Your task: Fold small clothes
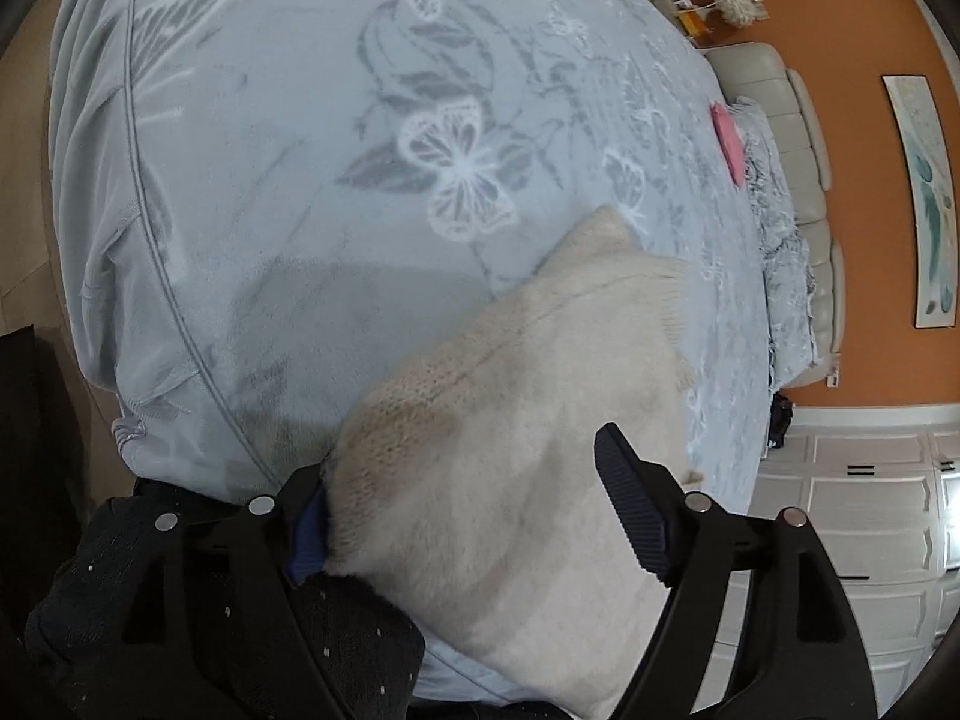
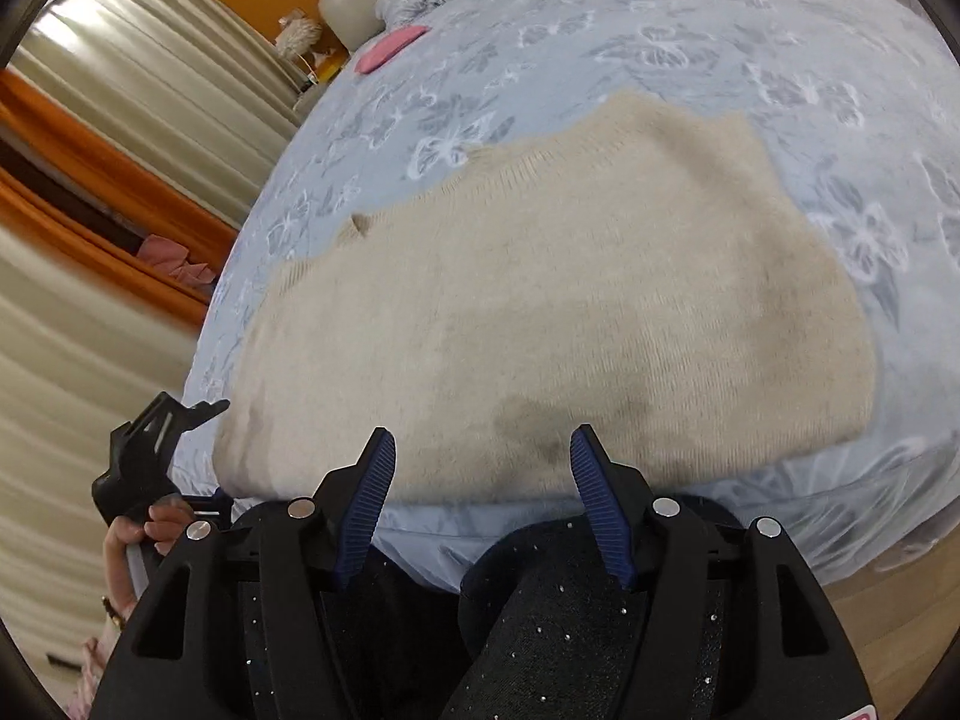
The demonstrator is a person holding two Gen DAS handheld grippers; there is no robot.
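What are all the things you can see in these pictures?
Sweater: one, cream knit, spread on the bed near its front edge.
Bedspread: one, pale blue with butterfly print, covering the bed.
Pink item: one, flat, far side of the bed; what it is cannot be told.
Headboard: one, cream padded, behind the bed.
Wall: orange.
Picture: one, pale with teal, on the wall.
Curtains: cream and orange, beside the bed.
Left claw: open, sweater edge between its fingers.
Right claw: open, nothing held.
Hand: one, holding the left claw.
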